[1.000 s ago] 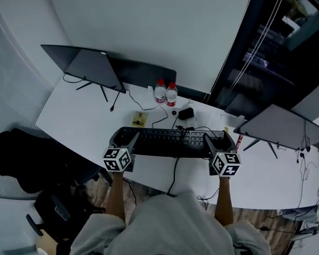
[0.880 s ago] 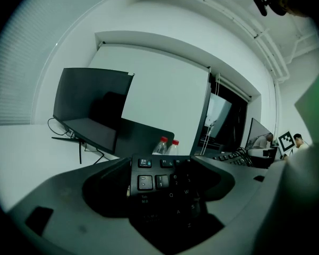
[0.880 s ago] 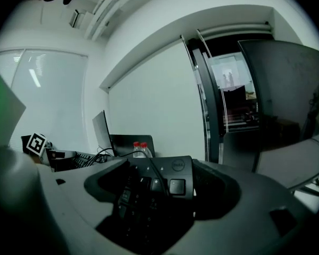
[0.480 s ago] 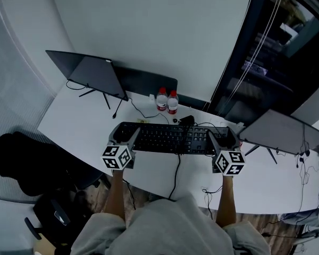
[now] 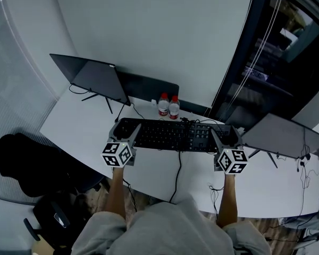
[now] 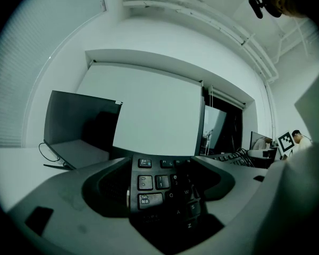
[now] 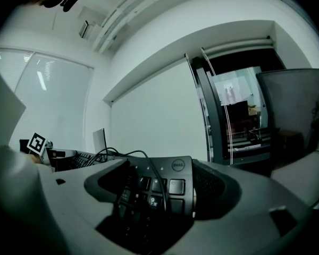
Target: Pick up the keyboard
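Upper left of frame: dark monitor [image 5: 93, 78] on its stand on the white worktop [image 5: 69, 124].

Left tool [image 5: 124, 133]: jaws closed on the left end of the keyboard [image 5: 173, 136], with the Esc and Tab keys between them.

Keyboard spans centre frame, held about level between both tools. It looks just clear of the worktop, in front of two water bottles [image 5: 168, 106]. A cable [image 5: 176, 174] drops from mid-span over the near edge.

Right tool [image 5: 223, 138]: jaws clamped on the Dell-marked right end. A loose wire [image 7: 151, 182] lies across the keys there.

Step judged: the lift itself. Next calls for raising both ends evenly and minding cable slack.
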Motion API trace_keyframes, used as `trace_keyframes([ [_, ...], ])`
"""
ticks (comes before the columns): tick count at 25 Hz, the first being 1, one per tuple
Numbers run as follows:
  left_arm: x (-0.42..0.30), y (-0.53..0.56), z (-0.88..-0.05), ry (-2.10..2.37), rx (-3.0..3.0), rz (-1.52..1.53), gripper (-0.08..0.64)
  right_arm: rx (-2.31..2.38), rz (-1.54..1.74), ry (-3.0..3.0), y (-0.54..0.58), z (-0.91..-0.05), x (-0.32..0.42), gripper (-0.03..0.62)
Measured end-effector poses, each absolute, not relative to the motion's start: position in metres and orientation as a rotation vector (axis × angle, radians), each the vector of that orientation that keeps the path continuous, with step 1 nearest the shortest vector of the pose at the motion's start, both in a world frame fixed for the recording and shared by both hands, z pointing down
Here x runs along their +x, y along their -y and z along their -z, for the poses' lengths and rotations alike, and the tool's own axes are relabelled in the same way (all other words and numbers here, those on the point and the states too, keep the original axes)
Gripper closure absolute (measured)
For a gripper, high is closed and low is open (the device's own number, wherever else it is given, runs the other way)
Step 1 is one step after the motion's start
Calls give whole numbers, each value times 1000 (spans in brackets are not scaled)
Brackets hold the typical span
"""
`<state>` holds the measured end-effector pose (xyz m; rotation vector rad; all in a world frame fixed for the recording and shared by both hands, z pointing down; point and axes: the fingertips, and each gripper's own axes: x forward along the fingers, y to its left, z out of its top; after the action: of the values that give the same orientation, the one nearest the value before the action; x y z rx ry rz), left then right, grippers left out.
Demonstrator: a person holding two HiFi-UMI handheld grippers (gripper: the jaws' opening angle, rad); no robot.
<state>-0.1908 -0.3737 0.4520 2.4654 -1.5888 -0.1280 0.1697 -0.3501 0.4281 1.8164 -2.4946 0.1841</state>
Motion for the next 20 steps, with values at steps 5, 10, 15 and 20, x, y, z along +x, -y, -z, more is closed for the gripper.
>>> trace_keyframes([
  [5, -193, 375, -451, 1597, 2463, 125, 239, 1813, -190, 2500, 352, -429, 168, 229],
  [10, -190, 377, -450, 1596, 2467, 121, 239, 1816, -195, 2501, 354, -430, 171, 229],
  [15, -189, 380, -452, 1594, 2463, 114, 239, 1819, -207, 2498, 356, -433, 172, 229],
  [20, -189, 382, -455, 1593, 2459, 108, 239, 1814, -212, 2497, 359, -435, 172, 229],
])
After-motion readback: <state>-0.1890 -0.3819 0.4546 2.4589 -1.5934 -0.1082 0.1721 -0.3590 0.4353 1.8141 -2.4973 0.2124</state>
